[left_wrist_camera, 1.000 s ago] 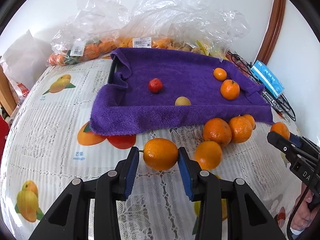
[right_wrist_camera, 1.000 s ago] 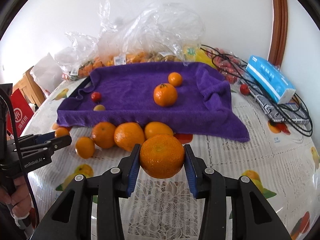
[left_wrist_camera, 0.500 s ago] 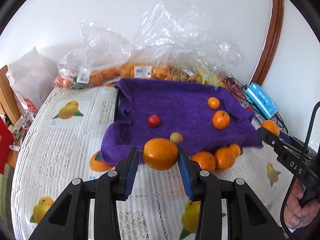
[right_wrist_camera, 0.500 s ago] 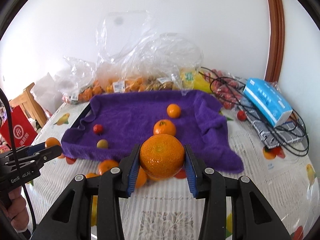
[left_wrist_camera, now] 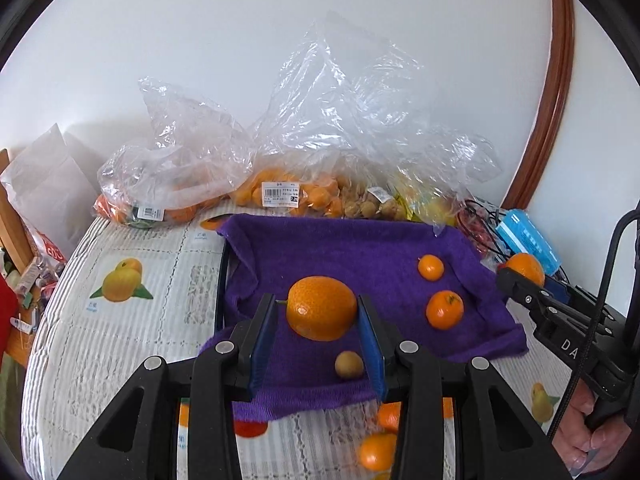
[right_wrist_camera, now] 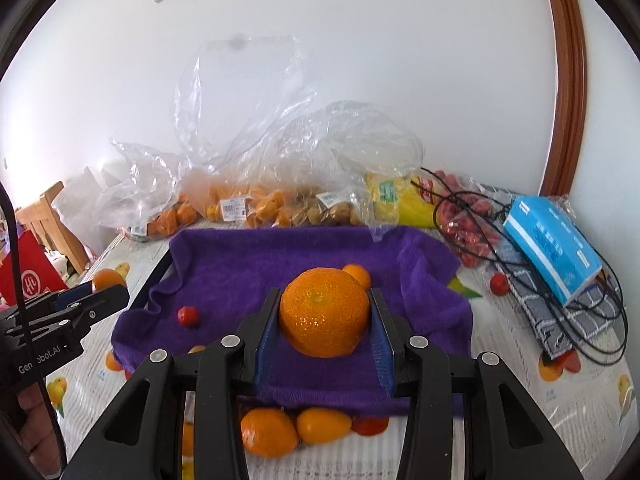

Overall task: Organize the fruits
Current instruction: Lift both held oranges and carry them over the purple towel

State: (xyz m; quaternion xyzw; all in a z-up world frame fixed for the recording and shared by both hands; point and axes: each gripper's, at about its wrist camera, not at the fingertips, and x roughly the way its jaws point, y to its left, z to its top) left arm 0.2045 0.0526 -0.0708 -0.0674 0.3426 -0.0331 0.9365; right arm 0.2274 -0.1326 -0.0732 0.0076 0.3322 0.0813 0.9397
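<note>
bright even daylight, strong fisheye edge distortion, slight foreground blur

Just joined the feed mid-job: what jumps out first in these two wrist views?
Each gripper holds an orange over the purple towel: the left gripper grips one orange, the right gripper a bigger one. Behind the towel, clear plastic bags of fruit pile against the wall.
</note>
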